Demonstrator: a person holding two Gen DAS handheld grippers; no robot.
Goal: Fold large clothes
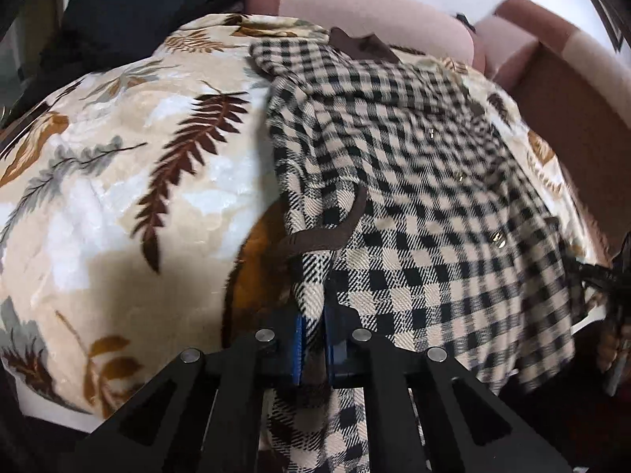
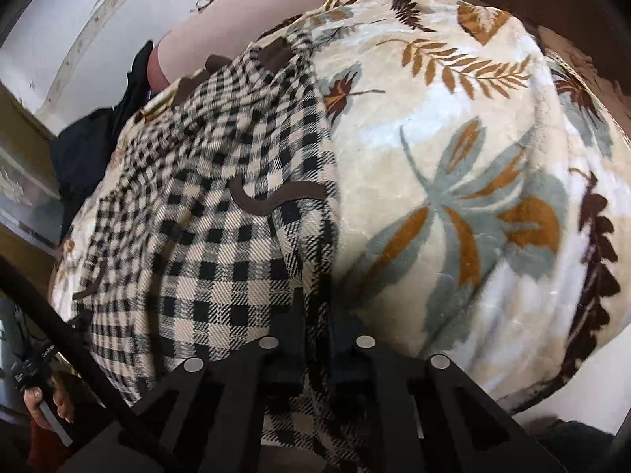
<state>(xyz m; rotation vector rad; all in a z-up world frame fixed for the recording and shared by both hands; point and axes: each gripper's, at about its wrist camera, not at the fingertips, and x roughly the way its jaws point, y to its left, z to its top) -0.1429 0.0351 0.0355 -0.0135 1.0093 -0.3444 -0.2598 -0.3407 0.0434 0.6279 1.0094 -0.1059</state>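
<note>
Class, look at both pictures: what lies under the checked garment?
The checked garment lies spread on a leaf-patterned blanket, which shows beside it. The blanket hides whatever is beneath it.

Open blanket (image 1: 118,181) left of the checked coat (image 1: 414,197): bare. Open blanket right of the coat (image 2: 221,213): bare, wide. Far edge: black garment (image 1: 118,12) heaped at the left corner, pink pillows (image 1: 374,12) along the back. Left hand (image 2: 47,402) and black rod near the coat's left hem.
</note>
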